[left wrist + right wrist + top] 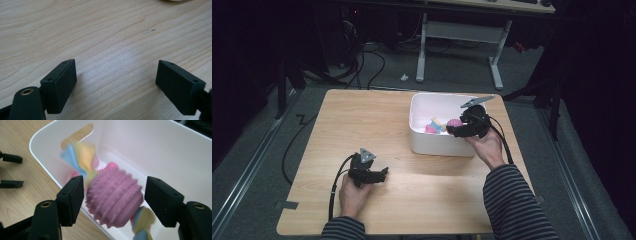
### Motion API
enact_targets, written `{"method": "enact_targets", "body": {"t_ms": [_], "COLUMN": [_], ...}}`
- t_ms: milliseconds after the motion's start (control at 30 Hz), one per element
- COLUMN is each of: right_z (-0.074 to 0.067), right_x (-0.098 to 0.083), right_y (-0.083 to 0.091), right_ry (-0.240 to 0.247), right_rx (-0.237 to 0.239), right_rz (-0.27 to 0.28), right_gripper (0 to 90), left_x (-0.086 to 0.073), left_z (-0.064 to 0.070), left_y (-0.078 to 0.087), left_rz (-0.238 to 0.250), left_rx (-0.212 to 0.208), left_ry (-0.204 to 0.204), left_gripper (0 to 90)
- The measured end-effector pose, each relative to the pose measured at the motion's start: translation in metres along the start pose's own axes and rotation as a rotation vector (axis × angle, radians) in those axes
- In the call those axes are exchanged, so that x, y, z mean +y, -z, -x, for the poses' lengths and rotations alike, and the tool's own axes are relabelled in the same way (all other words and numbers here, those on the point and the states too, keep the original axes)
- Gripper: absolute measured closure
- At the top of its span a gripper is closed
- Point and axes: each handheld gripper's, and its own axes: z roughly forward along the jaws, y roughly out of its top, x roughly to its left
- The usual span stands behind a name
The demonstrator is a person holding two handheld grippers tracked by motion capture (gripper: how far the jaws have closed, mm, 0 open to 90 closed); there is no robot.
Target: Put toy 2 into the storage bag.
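A white plastic bin [442, 145] stands on the right half of the wooden table [362, 120]. My right gripper [453, 131] hangs over the bin's near right corner. In the right gripper view a pink ribbed ball toy [113, 197] with pastel blue and yellow cloth ends sits between the parted jaws of my right gripper [114, 195], blurred while the jaws are sharp; a thin gap shows at each jaw. Another pink spiky toy [111, 166] lies deeper in the bin [175, 157]. My left gripper [383, 173] rests open over bare wood near the front left, nothing between its jaws [116, 82].
The left gripper [10, 171] also appears at the left edge of the right gripper view. Beyond the table, cables [362, 70] trail over the grey floor, and a white-legged desk [457, 45] stands at the back.
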Motion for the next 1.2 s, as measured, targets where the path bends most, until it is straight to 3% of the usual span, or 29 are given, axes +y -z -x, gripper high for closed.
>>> {"method": "enact_targets", "body": {"t_ms": [267, 367, 533, 767, 1033, 1200], "right_z": [-0.004, -0.005, -0.009, -0.007, 0.0, 0.0], "right_x": [-0.004, -0.016, -0.039, -0.059, -0.078, -0.091], "right_y": [0.019, 0.027, 0.044, 0.067, 0.087, 0.092], "right_ry": [-0.006, -0.025, -0.013, -0.04, -0.09, -0.091], "right_rx": [-0.028, -0.031, -0.035, -0.036, -0.047, -0.068], "right_rz": [0.052, 0.077, 0.105, 0.148, 0.168, 0.16], "right_gripper": [31.6, 33.4, 35.6, 36.6, 37.1, 37.2], "left_x": [0.0, 0.0, 0.0, 0.0, 0.0, 0.0], "left_z": [0.0, 0.0, 0.0, 0.0, 0.0, 0.0], "left_y": [0.0, 0.0, 0.0, 0.0, 0.0, 0.0], "left_rz": [-0.001, -0.001, -0.001, -0.001, -0.002, -0.002], "left_rx": [0.004, 0.005, 0.006, 0.006, 0.006, 0.006], "left_ry": [0.001, 0.0, 0.0, 0.001, 0.001, 0.001], "left_gripper": [16.6, 16.5, 16.5, 16.5, 16.5, 16.5]}}
